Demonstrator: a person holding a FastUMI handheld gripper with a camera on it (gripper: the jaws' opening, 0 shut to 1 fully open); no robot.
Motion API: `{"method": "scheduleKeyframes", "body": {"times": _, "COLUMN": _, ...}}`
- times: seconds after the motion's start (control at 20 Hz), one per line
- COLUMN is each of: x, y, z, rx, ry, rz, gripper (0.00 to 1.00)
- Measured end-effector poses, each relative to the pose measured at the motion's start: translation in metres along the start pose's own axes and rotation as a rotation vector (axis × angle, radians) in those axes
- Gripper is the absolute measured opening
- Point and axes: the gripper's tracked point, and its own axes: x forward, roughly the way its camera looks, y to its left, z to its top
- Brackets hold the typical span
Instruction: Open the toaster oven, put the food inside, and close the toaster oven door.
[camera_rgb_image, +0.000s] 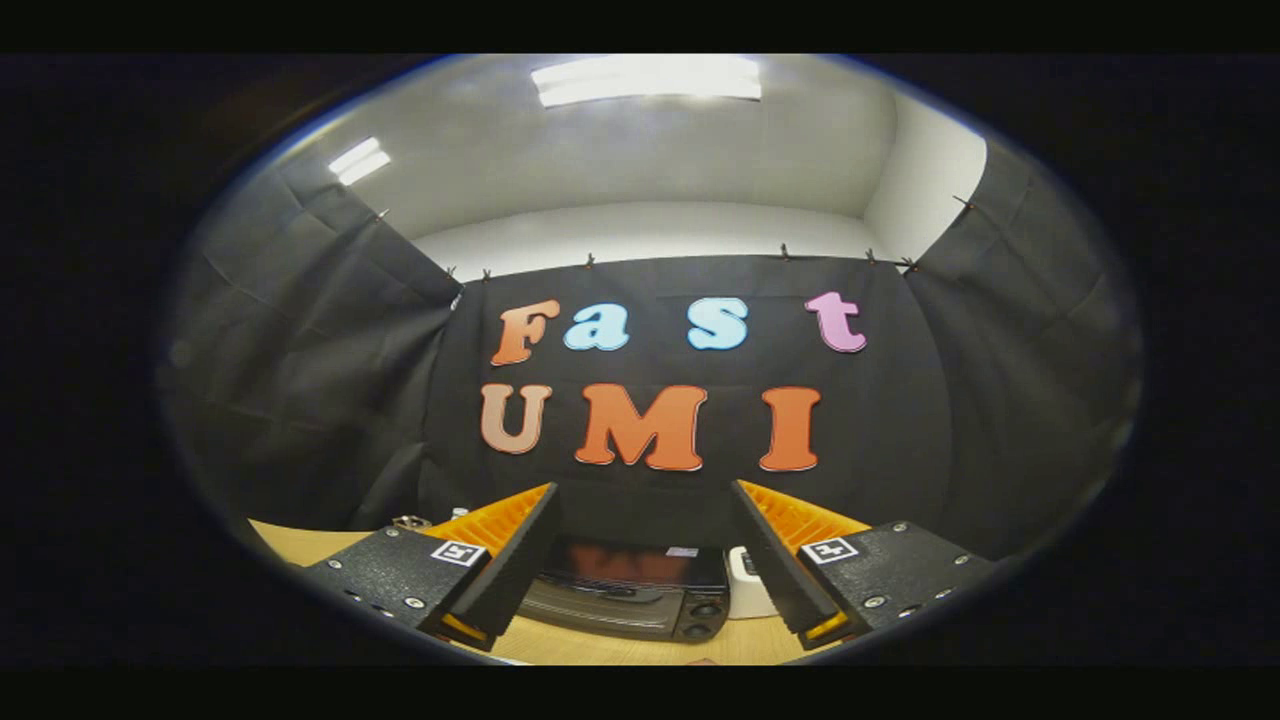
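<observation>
The gripper hangs released, its fingers spread wide with nothing between them; the toaster oven sits on the table ahead, framed by the fingers, door shut; a white object stands just beside it and could get knocked if the reach for the door drifts sideways.

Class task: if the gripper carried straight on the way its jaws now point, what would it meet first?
Probably the toaster oven, seen between the open, empty gripper jaws on the wooden table; depth is unclear.
</observation>
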Motion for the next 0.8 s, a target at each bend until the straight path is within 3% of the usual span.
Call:
{"method": "scheduleKeyframes", "body": {"times": 0.45, "x": 0.033, "y": 0.033, "z": -0.059, "rx": 0.029, "ry": 0.113, "rz": 0.032, "gripper": 0.99}}
{"method": "scheduleKeyframes", "body": {"times": 0.8, "x": 0.060, "y": 0.065, "z": -0.109, "rx": 0.056, "ry": 0.191, "rz": 0.112, "gripper": 0.99}}
